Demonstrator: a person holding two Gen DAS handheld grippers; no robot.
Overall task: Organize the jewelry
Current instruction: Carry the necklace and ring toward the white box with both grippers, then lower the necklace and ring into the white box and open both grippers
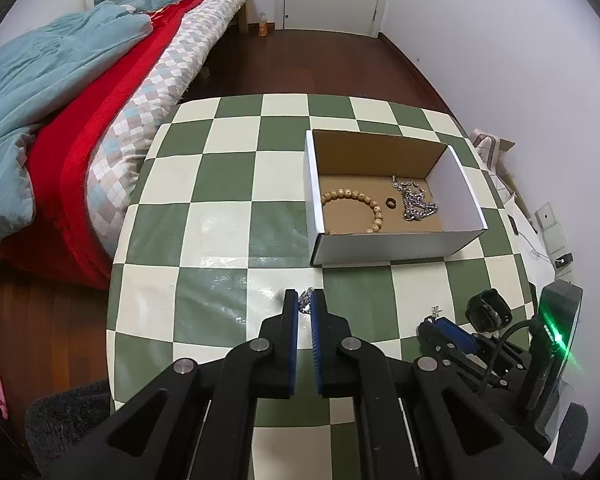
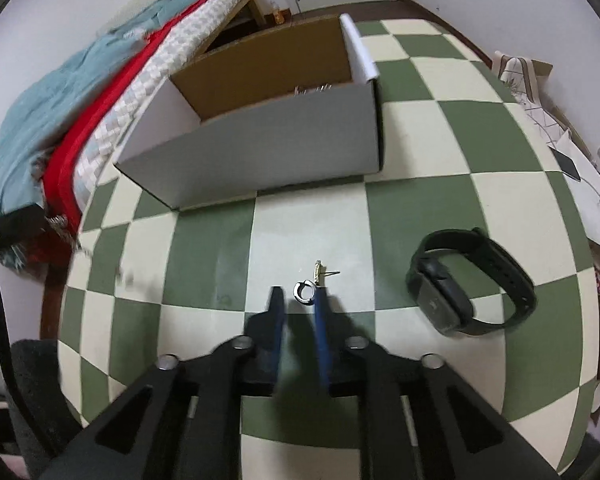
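Note:
A white cardboard box (image 1: 396,246) stands on the checkered table (image 1: 220,220). It holds a wooden bead bracelet (image 1: 364,204), a small dark ring (image 1: 389,202) and a silver chain (image 1: 414,200). My left gripper (image 1: 305,300) is shut on another silver chain (image 1: 305,300), held just above the table. My right gripper (image 2: 298,296) is partly open around a silver ring (image 2: 305,292) on the table; the ring touches the right finger. A small gold earring (image 2: 319,272) lies just beyond it. A black smartwatch (image 2: 468,280) lies to the right. The box also shows in the right wrist view (image 2: 268,152).
A bed with a teal blanket (image 1: 60,64) and red cover borders the table's left side. Papers and a phone (image 2: 568,166) lie at the right edge. My right gripper and the smartwatch also show in the left wrist view (image 1: 488,312).

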